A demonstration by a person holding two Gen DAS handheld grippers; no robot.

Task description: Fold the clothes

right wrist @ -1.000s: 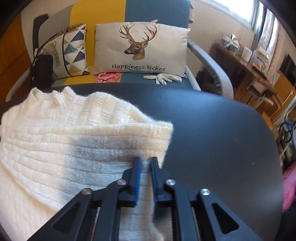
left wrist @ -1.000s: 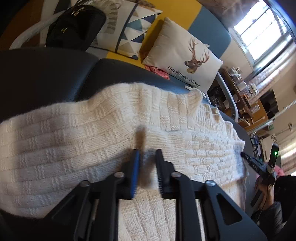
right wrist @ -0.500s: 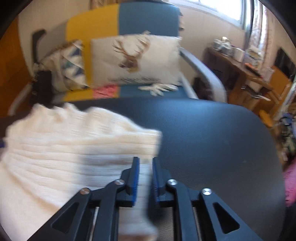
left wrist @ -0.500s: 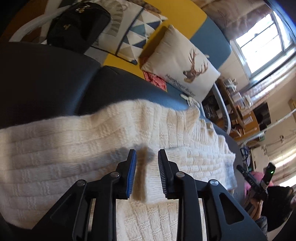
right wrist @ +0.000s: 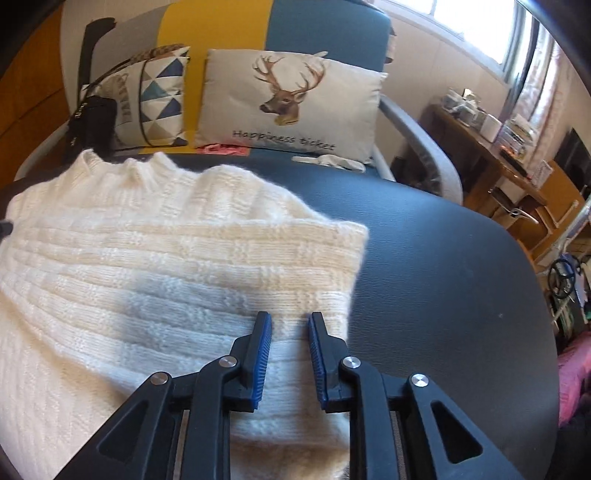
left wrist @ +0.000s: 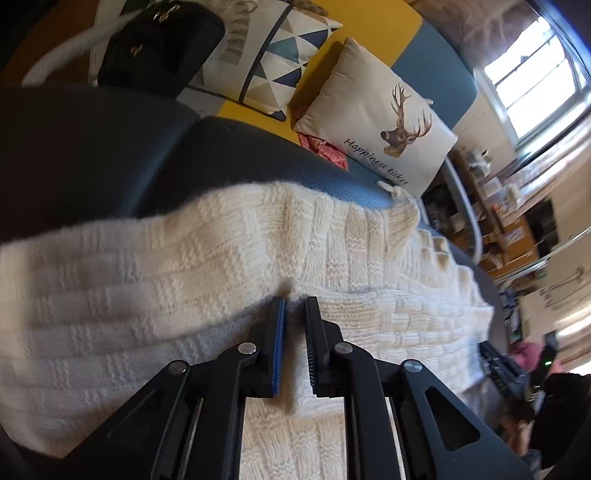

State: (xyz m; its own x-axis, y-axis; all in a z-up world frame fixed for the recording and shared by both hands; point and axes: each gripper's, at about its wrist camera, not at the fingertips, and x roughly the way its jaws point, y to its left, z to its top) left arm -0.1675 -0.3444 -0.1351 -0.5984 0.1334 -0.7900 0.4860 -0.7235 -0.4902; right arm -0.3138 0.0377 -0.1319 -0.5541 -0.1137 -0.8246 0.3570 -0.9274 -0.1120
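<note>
On the dark table (right wrist: pixel 443 266), sweater (right wrist: pixel 147 258) lies crosswise; left gripper (left wrist: pixel 294 306) seemingly pinches it; right gripper (right wrist: pixel 290 325) open.

Under my black grippers, blue-padded inside the fingers, lies a cream-white sweater (right wrist: pixel 155 266) knitted in a basket-weave block pattern, spread on a dark charcoal table (right wrist: pixel 443 266). Beyond, far side, a yellow-and-blue sofa (right wrist: pixel 295 26) carries a beige cushion (right wrist: pixel 291 103) printed with a brown stag and black lettering, and to its left a cushion (right wrist: pixel 155 99) of blue, grey and white triangles.
</note>
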